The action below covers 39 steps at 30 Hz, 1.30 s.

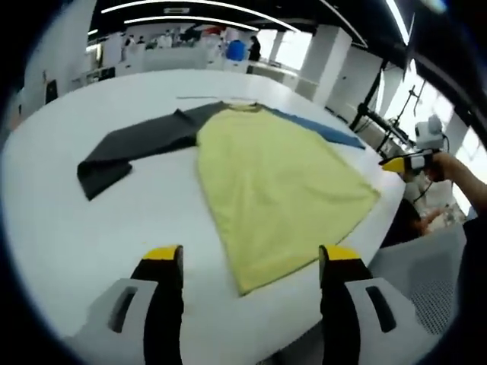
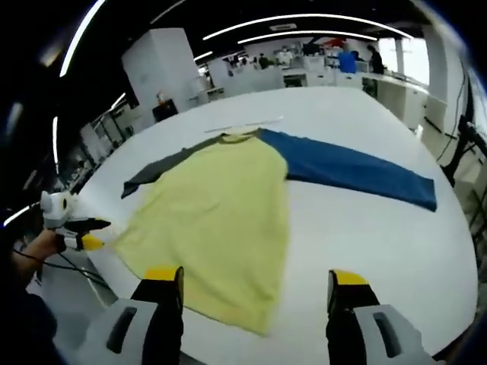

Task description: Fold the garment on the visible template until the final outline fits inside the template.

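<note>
A long-sleeved shirt lies flat on the white table. Its yellow body spreads towards the near edge. One sleeve is dark grey, the other blue. In the left gripper view, my left gripper hovers open just short of the yellow hem, holding nothing. In the right gripper view, my right gripper hangs open over the hem's corner, also holding nothing. Each gripper appears in the other's view, held in a hand off the table's edge.
A thin pale line runs on the table just beyond the collar. The table's rounded rim is close to both grippers. Benches, pillars and people stand far behind. A stand with dark rods rises past the right rim.
</note>
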Tool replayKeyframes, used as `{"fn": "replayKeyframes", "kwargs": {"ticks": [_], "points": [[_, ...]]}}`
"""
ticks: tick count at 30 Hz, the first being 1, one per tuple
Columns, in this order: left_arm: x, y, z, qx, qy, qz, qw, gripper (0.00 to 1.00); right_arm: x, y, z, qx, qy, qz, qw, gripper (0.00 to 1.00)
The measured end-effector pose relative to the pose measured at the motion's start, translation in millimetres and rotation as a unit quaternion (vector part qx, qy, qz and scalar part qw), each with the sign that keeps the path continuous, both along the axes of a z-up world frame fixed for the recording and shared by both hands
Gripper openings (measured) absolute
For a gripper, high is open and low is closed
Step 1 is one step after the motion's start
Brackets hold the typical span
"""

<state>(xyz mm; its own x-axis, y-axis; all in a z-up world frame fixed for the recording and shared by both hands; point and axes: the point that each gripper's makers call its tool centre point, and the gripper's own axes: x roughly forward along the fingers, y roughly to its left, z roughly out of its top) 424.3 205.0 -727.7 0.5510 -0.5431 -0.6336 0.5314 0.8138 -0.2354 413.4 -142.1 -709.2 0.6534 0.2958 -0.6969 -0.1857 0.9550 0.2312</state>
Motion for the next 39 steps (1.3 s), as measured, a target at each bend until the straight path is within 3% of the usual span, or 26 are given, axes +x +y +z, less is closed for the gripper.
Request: {"fn": "replayKeyframes", "kwargs": {"ticks": [10,19,26,32,39], "points": [[6.3,-7,14.6,-0.018,-0.038,-0.008,0.9991,0.88,20,-43,0.8,-0.032,-0.012,-0.010,0.9994,0.89],[12.2,-16,33.1,-0.021,-0.085,-0.031,0.9957,0.94,46,-94,5.6,-0.040,-0.031,-0.042,0.9978,0.92],[14.7,-21,34.6,-0.018,-0.091,-0.041,0.9948,0.96,65,-131,6.0,-0.047,-0.040,-0.077,0.9951,0.88],[13.3,-27,34.8,-0.016,-0.090,-0.053,0.9944,0.99,80,-167,-1.4,-0.059,-0.034,-0.123,0.9901,0.79],[15.5,-28,37.9,-0.015,-0.100,-0.067,0.9926,0.99,93,-197,-10.1,-0.038,-0.024,-0.182,0.9823,0.67]]}}
